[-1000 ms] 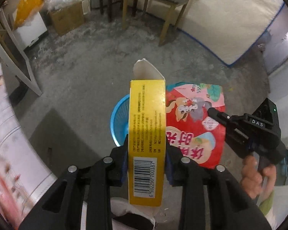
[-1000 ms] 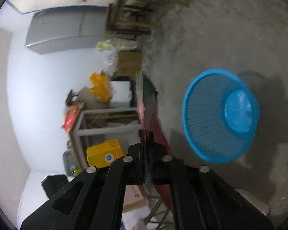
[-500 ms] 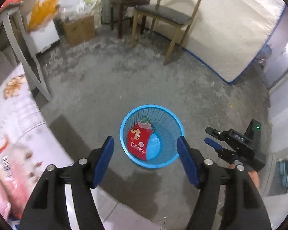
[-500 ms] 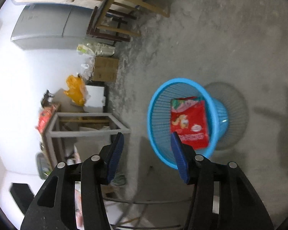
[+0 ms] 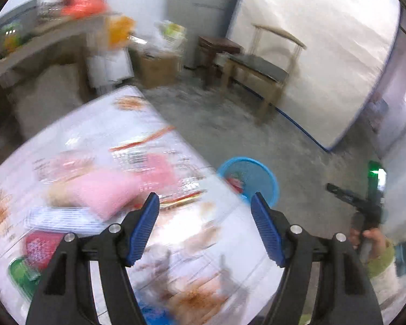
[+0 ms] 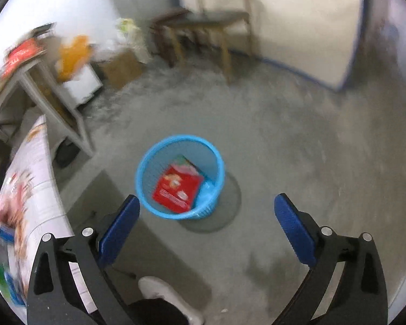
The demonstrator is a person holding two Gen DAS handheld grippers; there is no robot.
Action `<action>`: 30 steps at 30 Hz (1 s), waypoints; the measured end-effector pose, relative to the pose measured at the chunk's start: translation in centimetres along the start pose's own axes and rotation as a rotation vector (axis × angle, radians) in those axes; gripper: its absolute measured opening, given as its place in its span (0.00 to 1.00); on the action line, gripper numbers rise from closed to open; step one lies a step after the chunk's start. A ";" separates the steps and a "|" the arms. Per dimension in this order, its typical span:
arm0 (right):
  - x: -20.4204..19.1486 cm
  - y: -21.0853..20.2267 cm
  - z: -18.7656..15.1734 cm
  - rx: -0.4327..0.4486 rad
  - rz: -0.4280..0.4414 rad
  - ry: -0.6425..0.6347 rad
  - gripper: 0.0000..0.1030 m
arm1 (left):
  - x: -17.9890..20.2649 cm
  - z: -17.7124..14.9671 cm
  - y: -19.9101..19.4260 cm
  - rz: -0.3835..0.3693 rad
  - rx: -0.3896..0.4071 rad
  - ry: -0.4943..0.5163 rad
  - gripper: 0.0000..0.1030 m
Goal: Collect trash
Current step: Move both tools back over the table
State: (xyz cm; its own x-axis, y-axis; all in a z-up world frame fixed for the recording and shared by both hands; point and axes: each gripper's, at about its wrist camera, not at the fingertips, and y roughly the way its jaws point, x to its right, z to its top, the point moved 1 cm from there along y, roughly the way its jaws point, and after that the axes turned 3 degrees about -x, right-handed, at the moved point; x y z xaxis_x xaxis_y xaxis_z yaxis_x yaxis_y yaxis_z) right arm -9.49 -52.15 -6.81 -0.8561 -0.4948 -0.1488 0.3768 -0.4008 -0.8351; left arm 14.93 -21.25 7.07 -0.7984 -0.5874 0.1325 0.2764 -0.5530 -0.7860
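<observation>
Your left tool hangs spread and empty over the cluttered desk, beside the blue basket on the floor; your right tool is opening wide, empty, above that basket, where the red packet lies inside

Soft indoor light — heavy motion blur, fisheye-warped edges
</observation>
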 end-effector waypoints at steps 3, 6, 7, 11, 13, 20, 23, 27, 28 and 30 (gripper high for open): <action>-3.5 -2.4 -0.4 0.080 0.097 -0.104 0.93 | -3.5 -3.1 -4.7 0.112 0.066 -0.031 0.66; -8.1 -5.1 -1.7 0.120 0.280 -0.212 0.93 | -6.1 -6.4 -8.2 0.169 0.113 -0.100 0.66; -9.7 -5.8 -2.4 0.120 0.338 -0.250 0.93 | -6.6 -7.3 -8.9 0.183 0.123 -0.118 0.66; -16.4 -6.7 -5.4 0.048 0.570 -0.407 0.86 | -8.0 -11.5 -10.9 0.247 0.162 -0.183 0.70; -20.2 -6.0 -7.8 -0.043 0.676 -0.489 0.80 | -8.0 -13.1 -11.0 0.272 0.163 -0.209 0.71; -29.0 -3.4 -13.2 -0.263 0.773 -0.679 0.65 | -9.8 -17.2 -10.4 0.288 0.147 -0.295 0.72; -31.4 -3.0 -14.8 -0.290 0.780 -0.743 0.61 | -10.6 -17.8 -10.2 0.291 0.142 -0.293 0.72; -33.9 -2.7 -16.1 -0.299 0.750 -0.805 0.54 | -10.9 -17.8 -10.1 0.279 0.152 -0.267 0.71; -34.2 -3.2 -16.6 -0.305 0.743 -0.812 0.49 | -11.1 -17.7 -9.9 0.272 0.153 -0.265 0.71; -34.5 -2.7 -17.3 -0.314 0.713 -0.847 0.41 | -11.2 -17.6 -9.7 0.256 0.153 -0.264 0.72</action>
State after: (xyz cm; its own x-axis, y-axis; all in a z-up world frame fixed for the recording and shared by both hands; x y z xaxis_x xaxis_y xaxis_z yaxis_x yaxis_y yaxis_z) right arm 12.88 -20.64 -8.57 0.0727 -0.9391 -0.3360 0.4735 0.3290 -0.8170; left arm 11.78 1.10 2.60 -0.5338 -0.8383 0.1108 0.5407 -0.4392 -0.7175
